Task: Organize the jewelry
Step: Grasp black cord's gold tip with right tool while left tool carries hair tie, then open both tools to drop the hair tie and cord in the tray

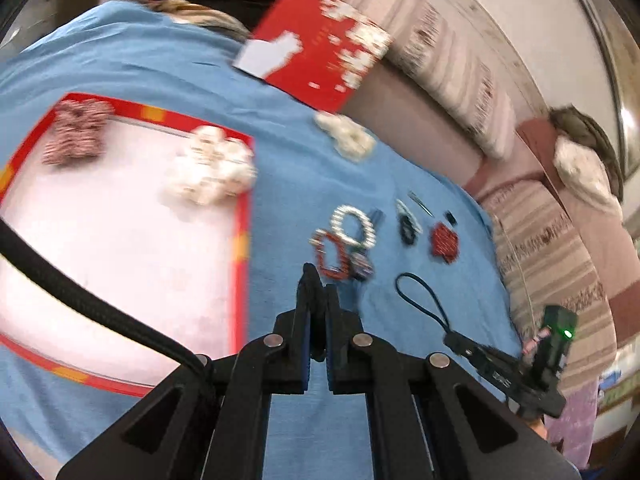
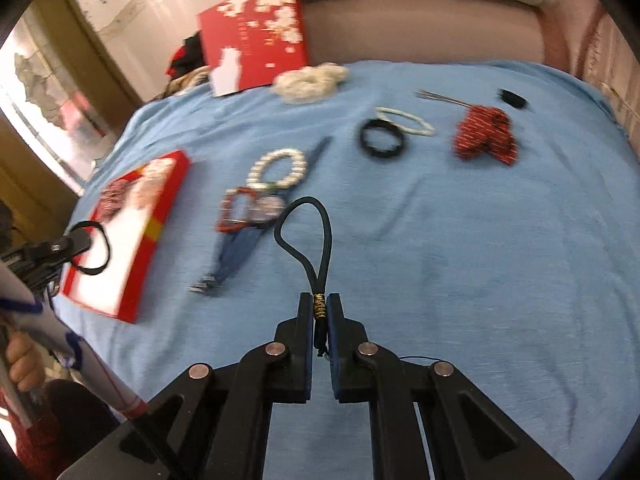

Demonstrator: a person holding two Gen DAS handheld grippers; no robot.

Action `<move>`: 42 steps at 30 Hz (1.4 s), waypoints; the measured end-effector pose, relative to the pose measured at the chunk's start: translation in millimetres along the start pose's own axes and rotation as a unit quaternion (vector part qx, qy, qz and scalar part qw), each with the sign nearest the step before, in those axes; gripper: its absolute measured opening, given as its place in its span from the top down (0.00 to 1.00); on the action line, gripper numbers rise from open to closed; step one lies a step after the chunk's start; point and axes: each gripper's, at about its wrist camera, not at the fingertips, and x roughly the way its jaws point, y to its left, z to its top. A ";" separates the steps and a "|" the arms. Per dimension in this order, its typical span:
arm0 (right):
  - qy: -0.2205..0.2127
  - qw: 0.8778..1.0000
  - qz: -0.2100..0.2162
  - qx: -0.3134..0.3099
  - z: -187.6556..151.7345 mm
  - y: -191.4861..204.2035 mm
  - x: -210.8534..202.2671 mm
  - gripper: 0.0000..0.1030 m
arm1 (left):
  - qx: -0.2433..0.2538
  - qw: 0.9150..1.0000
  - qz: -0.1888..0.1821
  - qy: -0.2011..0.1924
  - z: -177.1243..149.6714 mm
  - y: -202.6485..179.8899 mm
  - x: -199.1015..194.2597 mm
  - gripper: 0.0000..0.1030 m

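Blue cloth (image 2: 440, 240): covers the bed, bears all items
Red box (image 2: 132, 236): open, white-lined, at cloth's left edge; striped scrunchie (image 1: 76, 132) and white scrunchie (image 1: 212, 172) inside
Red lid (image 2: 256, 36): propped at cloth's far edge, cream scrunchie (image 2: 308, 80) just beside it
Red scrunchie (image 2: 484, 136): far right on cloth
Pearl bracelet (image 2: 276, 168), red bracelet (image 2: 236, 210): mid-cloth, touching
Black bracelet (image 2: 380, 138), white ring (image 2: 408, 120): beyond them, overlapping
Right gripper (image 2: 320, 312): clenched on dark cord (image 2: 304, 232), loop above cloth
Left gripper (image 1: 318, 292): clenched on black band (image 2: 94, 248), over box
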 end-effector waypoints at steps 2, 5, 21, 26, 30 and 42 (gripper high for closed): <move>-0.003 1.000 0.014 -0.010 5.2 20.7 0.2 0.93 | -0.013 1.000 0.012 -0.010 4.8 17.1 -8.6 0.95; -0.006 0.999 0.037 -0.022 13.5 50.2 2.0 0.93 | -0.036 0.999 0.033 -0.021 12.0 45.0 -19.3 0.95; 0.058 0.984 0.137 -0.099 23.9 223.8 83.7 0.93 | -0.133 0.973 0.186 -0.027 27.4 177.8 -39.4 0.95; 0.087 0.980 0.124 -0.127 6.3 247.6 112.5 0.93 | -0.142 0.962 0.229 -0.036 32.5 193.7 -43.1 0.95; 0.100 0.978 0.118 -0.143 -5.1 256.2 123.3 0.93 | -0.148 0.957 0.245 -0.039 34.9 198.1 -44.0 0.95; 0.092 0.980 0.108 -0.140 -8.5 253.6 119.8 0.66 | -0.154 0.953 0.248 -0.076 34.4 187.8 -58.1 0.71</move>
